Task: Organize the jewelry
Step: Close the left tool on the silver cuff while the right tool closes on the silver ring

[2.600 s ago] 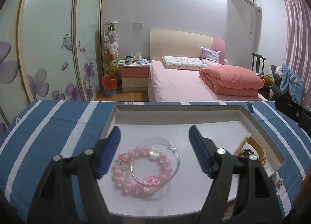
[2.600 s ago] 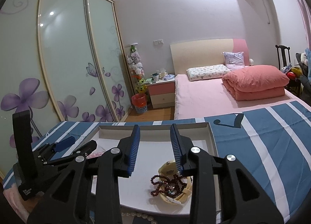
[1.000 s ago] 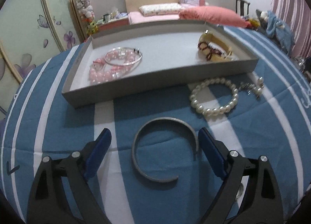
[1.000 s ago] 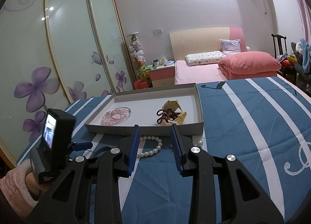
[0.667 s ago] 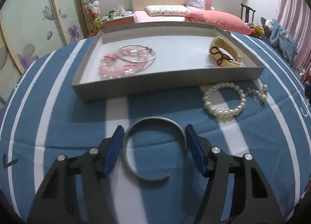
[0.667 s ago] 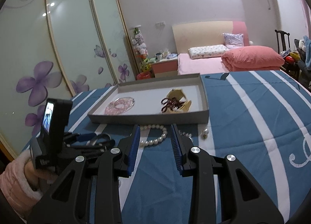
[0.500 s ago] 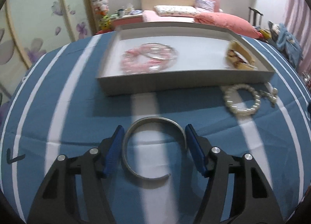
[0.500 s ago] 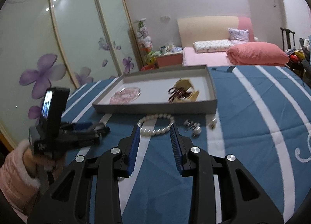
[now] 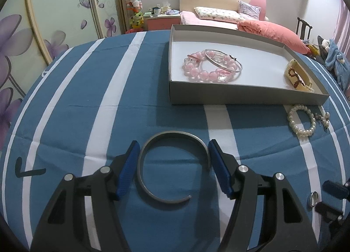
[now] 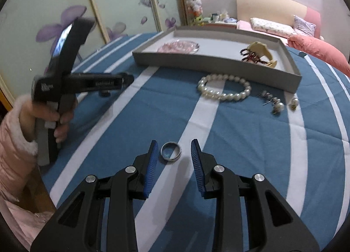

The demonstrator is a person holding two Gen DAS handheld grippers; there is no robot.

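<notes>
My left gripper is shut on an open silver cuff bangle, its blue pads against the bangle's two sides, above the striped cloth. My right gripper is open low over the cloth, its fingers either side of a silver ring without touching it. The grey tray holds a pink bead bracelet, a thin silver bangle and a cream cuff with dark red beads. A pearl bracelet and earrings lie in front of the tray.
The blue and white striped cloth covers the table. The left gripper's body and the hand holding it show at the left of the right wrist view. A bed, nightstand and sliding wardrobe doors stand behind.
My left gripper closed on the silver cuff bangle and swung left with it. My right gripper drew back from the tray, dropped low and opened wider around the ring.
</notes>
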